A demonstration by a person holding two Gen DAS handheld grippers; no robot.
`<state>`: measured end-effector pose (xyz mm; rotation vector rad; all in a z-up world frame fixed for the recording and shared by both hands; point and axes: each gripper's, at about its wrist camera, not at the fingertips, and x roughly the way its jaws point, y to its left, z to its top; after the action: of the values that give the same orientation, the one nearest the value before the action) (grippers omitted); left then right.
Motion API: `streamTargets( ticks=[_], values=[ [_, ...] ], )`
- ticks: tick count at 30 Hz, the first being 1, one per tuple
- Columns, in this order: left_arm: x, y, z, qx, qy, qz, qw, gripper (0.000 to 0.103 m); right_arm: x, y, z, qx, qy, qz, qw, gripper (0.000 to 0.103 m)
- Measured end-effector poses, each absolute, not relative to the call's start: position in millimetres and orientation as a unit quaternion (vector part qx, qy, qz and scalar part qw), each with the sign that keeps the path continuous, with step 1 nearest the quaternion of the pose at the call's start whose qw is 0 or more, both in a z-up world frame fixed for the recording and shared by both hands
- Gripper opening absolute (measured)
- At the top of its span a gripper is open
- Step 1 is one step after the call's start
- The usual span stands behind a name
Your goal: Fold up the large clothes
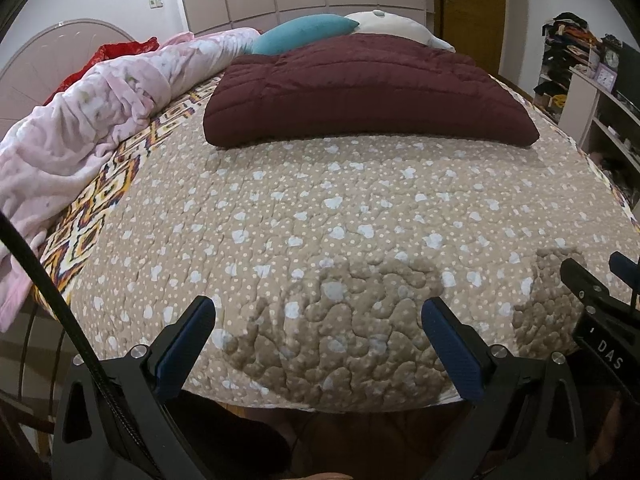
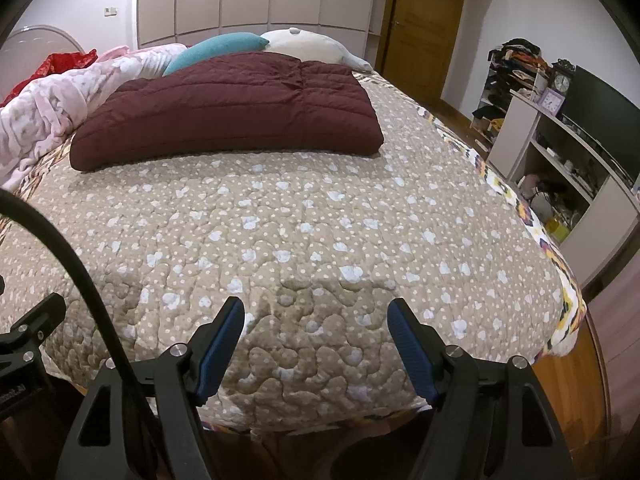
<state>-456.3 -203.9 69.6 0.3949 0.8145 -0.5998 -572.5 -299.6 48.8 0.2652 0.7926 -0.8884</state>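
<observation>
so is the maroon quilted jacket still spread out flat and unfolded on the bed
No, the maroon quilted jacket lies folded into a thick rectangular bundle on the dotted bedspread, with both grippers open and empty nearer the bed's edge.

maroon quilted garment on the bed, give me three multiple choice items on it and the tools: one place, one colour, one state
1. Where does the maroon quilted garment lie?
A. on the floor
B. on the beige spotted bedspread, in front of the pillows
C. on the shelf unit

2. What colour is the pillow just behind it on the left?
A. teal
B. yellow
C. black

3. How are the left tool and right tool?
A. both shut on the garment
B. one holds the garment
C. both open, holding nothing

Answers:
1 B, it rests flat on the bedspread.
2 A, teal pillow beside a cream pillow.
3 C, fingers spread over the near bed edge, empty.
</observation>
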Motion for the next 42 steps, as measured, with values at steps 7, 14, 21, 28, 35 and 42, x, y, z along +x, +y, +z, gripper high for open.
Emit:
streamTargets(
  ticks=[7, 14, 21, 28, 35, 42],
  values=[
    [-454, -202, 69, 0.186, 0.39, -0.279, 0.858, 0.103, -574, -302, 49, 0.13, 0.369, -0.422, 0.818, 0.078],
    [-451, -199, 69, 0.18, 0.393, -0.274, 0.859, 0.103, -573, -298, 51, 0.129, 0.363, -0.425, 0.819, 0.078],
    [-451, -199, 68, 0.177, 0.395, -0.271, 0.86, 0.103, -569, -294, 49, 0.119, 0.368, -0.419, 0.821, 0.078],
    [-451, -200, 67, 0.178, 0.396, -0.273, 0.858, 0.103, -569, -293, 49, 0.118, 0.368, -0.419, 0.822, 0.079],
    [-450, -199, 65, 0.175, 0.401, -0.275, 0.856, 0.103, -568, -292, 49, 0.116, 0.368, -0.418, 0.822, 0.079],
    [-447, -197, 63, 0.172, 0.405, -0.273, 0.855, 0.103, -568, -291, 47, 0.115, 0.37, -0.417, 0.822, 0.079]
  ],
)
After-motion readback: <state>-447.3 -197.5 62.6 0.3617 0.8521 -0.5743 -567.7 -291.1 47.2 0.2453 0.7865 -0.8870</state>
